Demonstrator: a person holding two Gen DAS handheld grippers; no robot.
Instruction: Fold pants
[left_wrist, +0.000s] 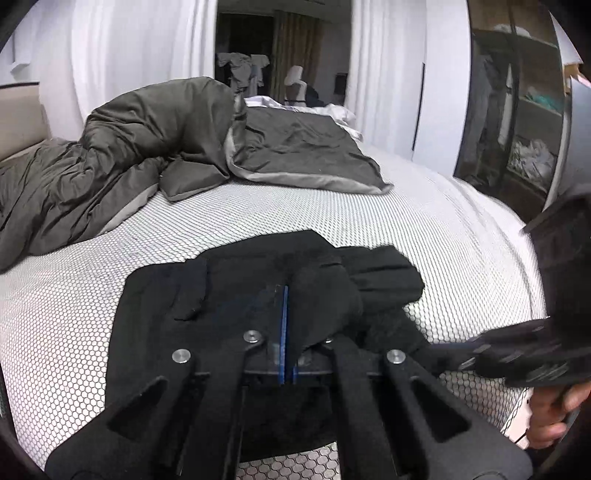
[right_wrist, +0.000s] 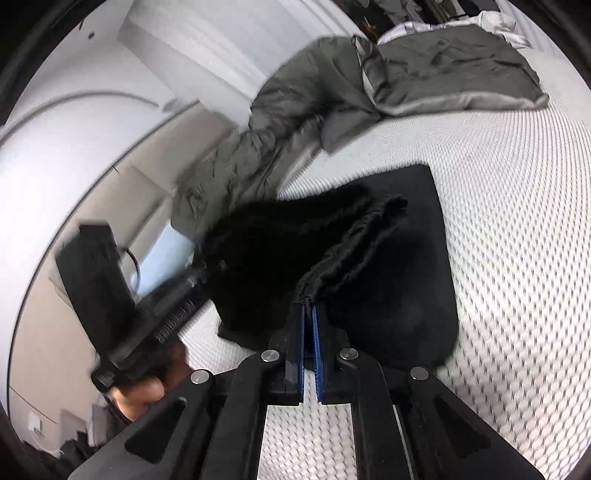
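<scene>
Black pants (left_wrist: 155, 306) lie bunched on the white honeycomb-patterned mattress (left_wrist: 406, 229). My left gripper (left_wrist: 285, 291) is shut, its blue pads pressed together, with a fold of the black cloth pinched and draped over its right finger. In the right wrist view my right gripper (right_wrist: 308, 306) is shut on a gathered, ruffled edge of the pants (right_wrist: 399, 277), which rises from the flat part. The left gripper (right_wrist: 195, 277) enters the cloth from the left there, blurred. From the right edge of the left wrist view, the right gripper (left_wrist: 465, 350) reaches the pants.
A crumpled dark grey duvet (left_wrist: 110, 166) covers the far half of the bed. A beige headboard (right_wrist: 110, 206) runs along one side. An open wardrobe (left_wrist: 517, 129) stands beyond the bed's right edge. A hand (left_wrist: 554, 417) holds the right gripper.
</scene>
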